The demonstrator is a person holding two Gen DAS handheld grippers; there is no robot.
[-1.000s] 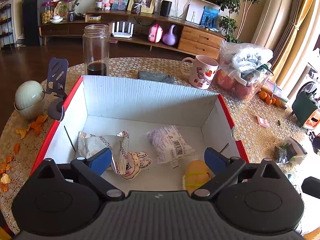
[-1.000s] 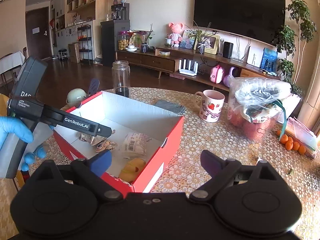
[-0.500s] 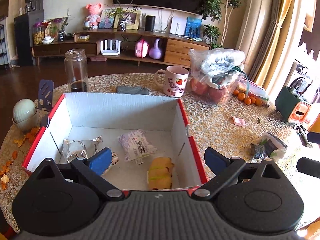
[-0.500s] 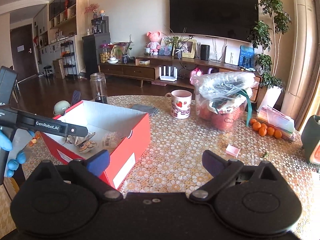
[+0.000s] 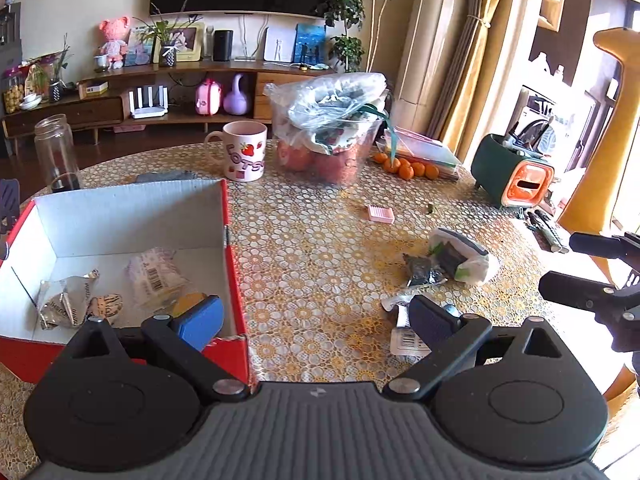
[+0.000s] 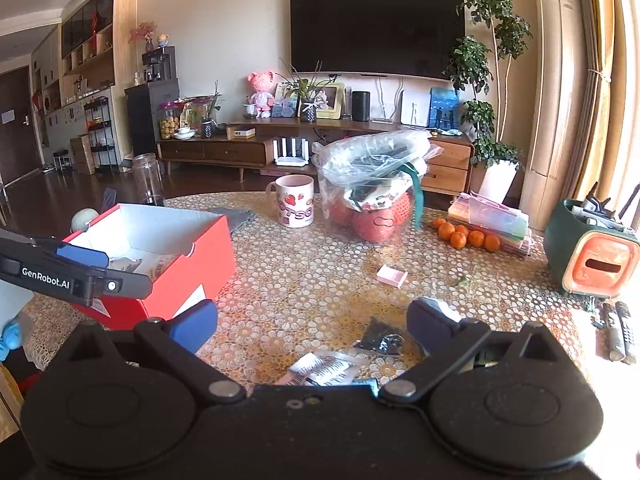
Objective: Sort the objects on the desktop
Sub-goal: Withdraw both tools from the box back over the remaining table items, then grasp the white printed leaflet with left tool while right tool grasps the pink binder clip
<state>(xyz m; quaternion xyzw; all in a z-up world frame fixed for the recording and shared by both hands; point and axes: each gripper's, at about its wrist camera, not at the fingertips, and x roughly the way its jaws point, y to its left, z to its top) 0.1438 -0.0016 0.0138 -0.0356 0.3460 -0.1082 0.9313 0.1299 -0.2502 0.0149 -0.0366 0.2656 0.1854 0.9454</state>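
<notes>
Two handheld tongs hover over a round counter (image 6: 320, 276) covered in a gold floral lace cloth.

The left tongs (image 5: 316, 322) stand wide apart with nothing between them. Their left pad hangs over the near right corner of an open red box (image 5: 236, 280) with a white inside. In the box, to the left of these tongs, lie a crumpled silver wrapper (image 5: 66, 304), a clear packet with a barcode (image 5: 154, 276) and a yellow item partly hidden behind the pad. Their right pad hangs over a small white barcoded packet (image 5: 406, 340) lying on the counter.

The right tongs (image 6: 312, 328) are also wide apart, the gap widening slightly, and they grip nothing. Just ahead of them and between their pads lie a clear barcoded wrapper (image 6: 324, 368) and a small black crumpled packet (image 6: 380, 340). A white pouch (image 5: 464, 260) with dark contents lies ahead and to the right of the left tongs.

Further ahead of both tongs sits a small pink block (image 6: 391, 275). Beyond it stand a pink strawberry mug (image 6: 295, 200), a plastic bag of red fruit (image 6: 372, 196) and a row of small oranges (image 6: 466, 236). A green and orange holder (image 6: 592, 256) stands far right. A glass jar (image 6: 148, 178) stands beyond the box.

A blue-gloved hand (image 6: 10, 336) holds the left tongs at the far left edge of the right wrist view.
</notes>
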